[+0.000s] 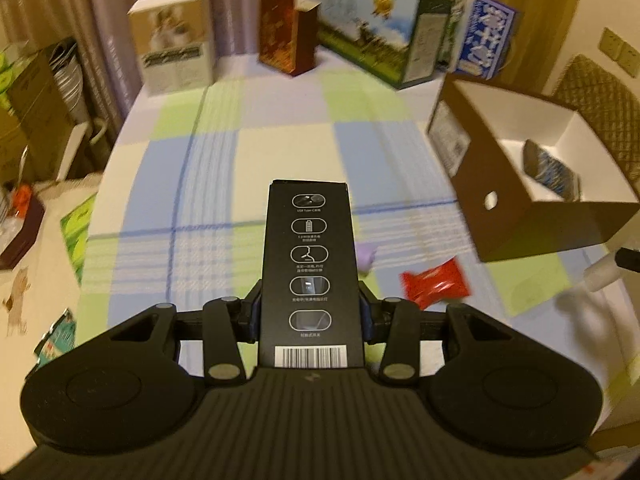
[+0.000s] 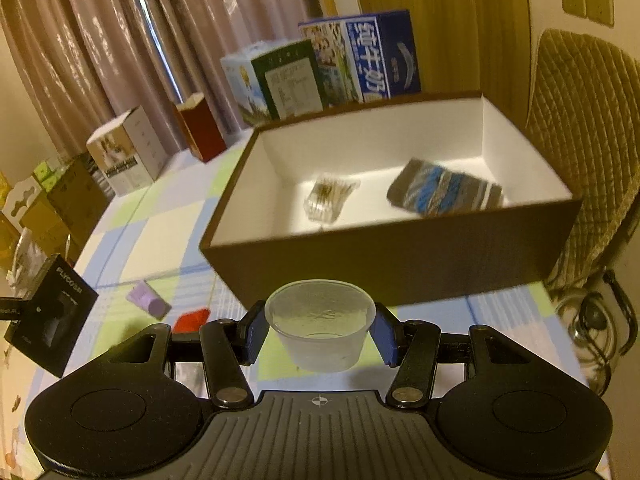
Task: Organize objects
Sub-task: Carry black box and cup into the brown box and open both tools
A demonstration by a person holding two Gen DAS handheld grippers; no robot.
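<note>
The left hand-held gripper is clamped on a slim black carton, held clear of the worktop with its long axis running straight forward along the fingers, barcode end nearest the camera. The right hand-held gripper is closed on a clear plastic cup, upright and mouth up, also carried above the cloth. The brown open box stands directly ahead of the right gripper, its near wall just beyond the cup; from the left gripper it lies forward and to the right, noticeably further off. The right hand is judged the nearer to a drop. Inside the box lie a patterned blue-grey pouch and a small clear packet, apparently of cotton swabs, though blur prevents certainty. A red wrapper and a lilac item remain loose on the worktop between the two grippers and short of the box.
</note>
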